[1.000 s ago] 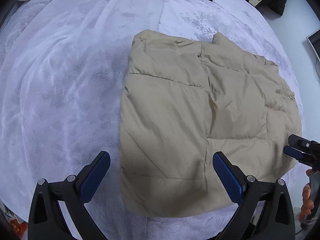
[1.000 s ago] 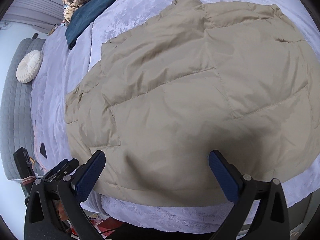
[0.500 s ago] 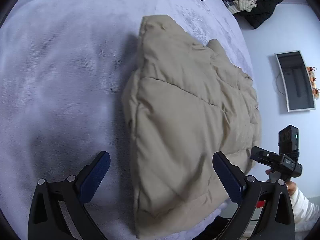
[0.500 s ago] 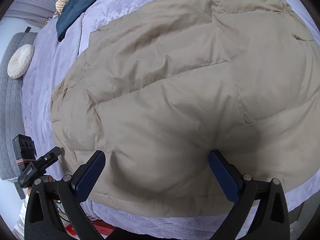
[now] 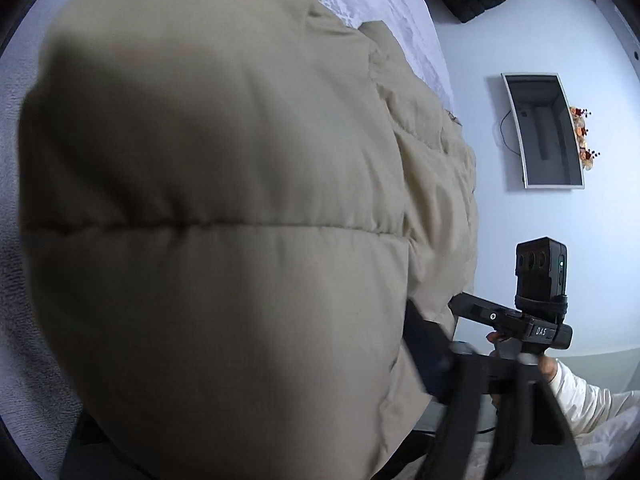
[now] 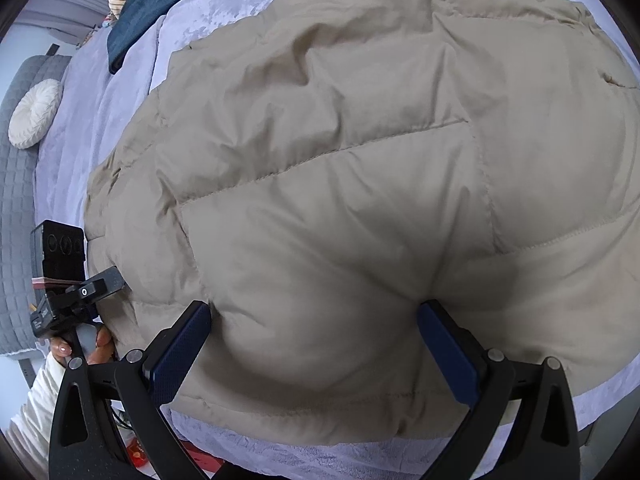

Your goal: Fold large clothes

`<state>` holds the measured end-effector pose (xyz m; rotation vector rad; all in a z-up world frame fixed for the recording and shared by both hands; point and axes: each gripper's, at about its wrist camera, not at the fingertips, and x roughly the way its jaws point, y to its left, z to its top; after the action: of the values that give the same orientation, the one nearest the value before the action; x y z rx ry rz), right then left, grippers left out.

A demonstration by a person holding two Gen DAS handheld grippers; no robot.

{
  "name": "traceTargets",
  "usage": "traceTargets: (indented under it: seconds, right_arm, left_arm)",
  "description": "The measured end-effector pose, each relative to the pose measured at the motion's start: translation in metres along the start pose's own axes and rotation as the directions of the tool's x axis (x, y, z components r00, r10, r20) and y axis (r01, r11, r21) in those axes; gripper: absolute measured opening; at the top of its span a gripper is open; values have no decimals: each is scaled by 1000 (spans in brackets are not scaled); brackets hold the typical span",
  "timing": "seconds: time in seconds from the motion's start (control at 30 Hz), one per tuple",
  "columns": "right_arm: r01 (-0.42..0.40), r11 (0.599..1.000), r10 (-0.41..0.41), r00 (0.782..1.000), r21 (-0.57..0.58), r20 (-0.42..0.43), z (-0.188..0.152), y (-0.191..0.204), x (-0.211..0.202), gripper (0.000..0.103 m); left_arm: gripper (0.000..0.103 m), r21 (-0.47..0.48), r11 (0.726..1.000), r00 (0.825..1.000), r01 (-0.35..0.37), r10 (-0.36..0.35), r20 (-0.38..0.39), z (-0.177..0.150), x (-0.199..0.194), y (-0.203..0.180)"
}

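Left wrist view: the beige puffer jacket [image 5: 224, 216] fills my frame, bulging over the lavender bedspread [image 5: 400, 12]; the left gripper [image 5: 430, 360] is largely buried under it, so I cannot tell its jaw state. Right wrist view: the right gripper [image 6: 316, 354] has jaws spread, straddling the jacket's hem at the bed's near edge.

A lavender bed [image 6: 120, 92] carries a folded dark blue garment [image 6: 160, 4] near its far left corner. A round cream cushion [image 6: 36, 114] rests on the grey quilted headboard [image 6: 16, 208] beyond the bed's left edge. A curved monitor [image 5: 544, 130] hangs on the pale wall.
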<state>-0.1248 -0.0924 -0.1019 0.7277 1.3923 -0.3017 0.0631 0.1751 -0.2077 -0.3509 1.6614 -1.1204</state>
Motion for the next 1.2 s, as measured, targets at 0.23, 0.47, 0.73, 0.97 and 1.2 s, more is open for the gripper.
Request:
traceTargets:
  seconds: [0.23, 0.47, 0.73, 0.97, 1.2]
  right_arm:
    - [-75, 997, 75, 997, -21, 11, 4, 5, -29, 103]
    - [-52, 997, 62, 975, -51, 213, 35, -4, -68, 21]
    - [-122, 990, 132, 969, -65, 207, 93, -22, -16, 10]
    - [-175, 983, 182, 972, -61, 151, 120, -35, 18, 0]
    - [-311, 950, 313, 943, -31, 115, 116, -69, -5, 0]
  left_arm:
    - [31, 79, 997, 998, -9, 4, 64, -7, -27, -46]
    - [31, 88, 992, 990, -90, 80, 114, -19, -43, -95]
    - [31, 47, 968, 956, -248, 237, 175, -38, -36, -177]
    - [31, 63, 937, 927, -344, 329, 182, -30, 10, -264]
    - [62, 142, 914, 923, -379, 364, 123, -19, 60, -325]
